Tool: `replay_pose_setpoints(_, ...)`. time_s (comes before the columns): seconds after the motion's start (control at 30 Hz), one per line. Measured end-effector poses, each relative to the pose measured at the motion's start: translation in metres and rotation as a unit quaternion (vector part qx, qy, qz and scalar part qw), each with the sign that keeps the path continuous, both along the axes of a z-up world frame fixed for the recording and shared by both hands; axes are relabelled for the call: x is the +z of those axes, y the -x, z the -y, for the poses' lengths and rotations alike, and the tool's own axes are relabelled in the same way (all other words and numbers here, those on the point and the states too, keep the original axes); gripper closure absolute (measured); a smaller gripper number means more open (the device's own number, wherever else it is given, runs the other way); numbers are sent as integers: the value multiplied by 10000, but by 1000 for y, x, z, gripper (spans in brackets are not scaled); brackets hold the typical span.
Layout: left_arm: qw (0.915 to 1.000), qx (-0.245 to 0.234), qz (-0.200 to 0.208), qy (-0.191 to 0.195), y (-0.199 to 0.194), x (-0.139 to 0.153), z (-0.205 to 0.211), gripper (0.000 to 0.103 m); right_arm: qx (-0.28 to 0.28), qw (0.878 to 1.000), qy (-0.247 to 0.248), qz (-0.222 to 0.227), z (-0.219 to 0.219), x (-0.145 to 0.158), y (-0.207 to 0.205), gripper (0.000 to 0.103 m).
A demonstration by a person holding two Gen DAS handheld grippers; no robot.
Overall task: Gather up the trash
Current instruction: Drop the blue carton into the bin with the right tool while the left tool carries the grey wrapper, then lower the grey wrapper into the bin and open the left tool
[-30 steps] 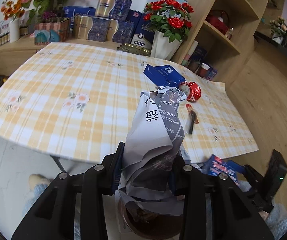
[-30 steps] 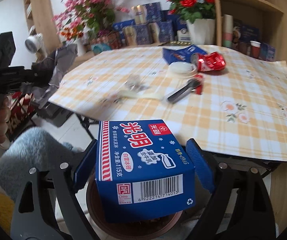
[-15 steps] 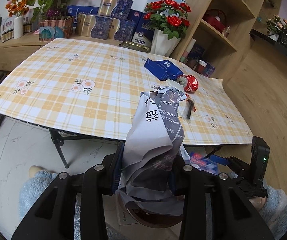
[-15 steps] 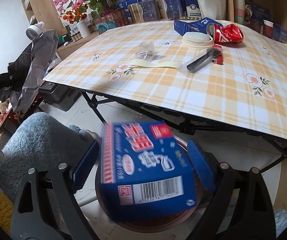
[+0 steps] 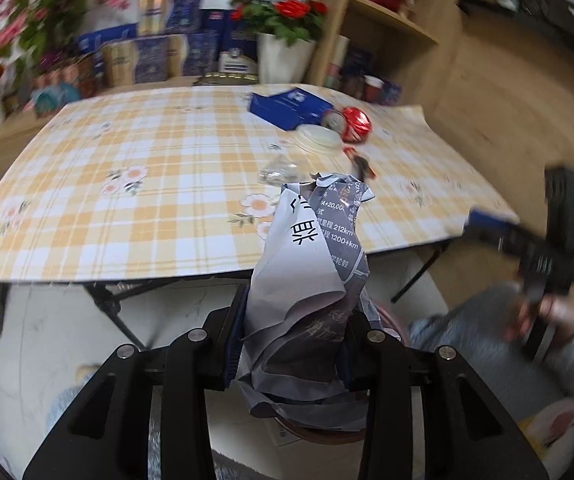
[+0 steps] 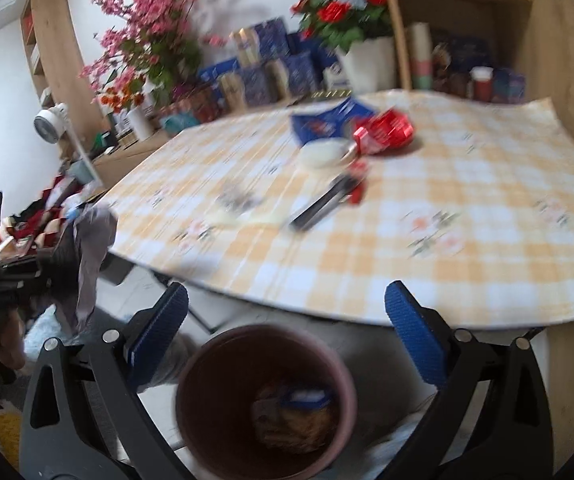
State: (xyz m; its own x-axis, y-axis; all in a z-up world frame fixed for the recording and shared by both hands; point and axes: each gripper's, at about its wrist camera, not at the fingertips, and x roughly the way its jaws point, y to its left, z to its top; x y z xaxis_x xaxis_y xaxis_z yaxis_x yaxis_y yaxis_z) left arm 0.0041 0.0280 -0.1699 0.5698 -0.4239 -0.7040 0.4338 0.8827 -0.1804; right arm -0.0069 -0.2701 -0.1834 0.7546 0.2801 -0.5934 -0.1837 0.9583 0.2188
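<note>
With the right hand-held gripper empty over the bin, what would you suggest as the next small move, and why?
Probably bring the left hand-held gripper over the brown bin and release. It is shut on the crumpled grey paper, while the right hand-held gripper has its jaws opening with nothing between them above the bin, where a blue box already lies.

Left gripper (image 5: 291, 344): angled downward, blue pads pressed against both sides of a crumpled grey paper (image 5: 311, 280) that stands up between them. Right gripper (image 6: 287, 320): angled downward, jaws opening, blue pads spread wide, nothing between them. Right hand (image 5: 555, 312): wrapped around its gripper's handle, blurred.
</note>
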Motion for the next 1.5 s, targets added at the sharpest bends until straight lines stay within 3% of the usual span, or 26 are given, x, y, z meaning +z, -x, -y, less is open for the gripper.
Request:
replay_pose_setpoints(0.1,9992,-360,83,-119,0,-10,13,65,-130,9994,263,185,16,1,2,6)
replay_pose_setpoints(0.3,9937,-995,-70,-516,-4,-41,41,65,-471,9988,72,151,32,-13,4,6)
replay_pose_setpoints(0.5,9912,-1006,-469,-725,-15,-69,53,65,-376,9991,191,56,26,-19,2,6)
replay_pose_setpoints(0.83,9820,-1470,-647,-995,-8,-86,73,59,-327,9989,334,-73,17,-23,-3,6)
replay_pose_setpoints(1.5,9867,-1225,-752,-759,-16,-85,63,35,-331,9986,347,-217,19,-28,-8,6)
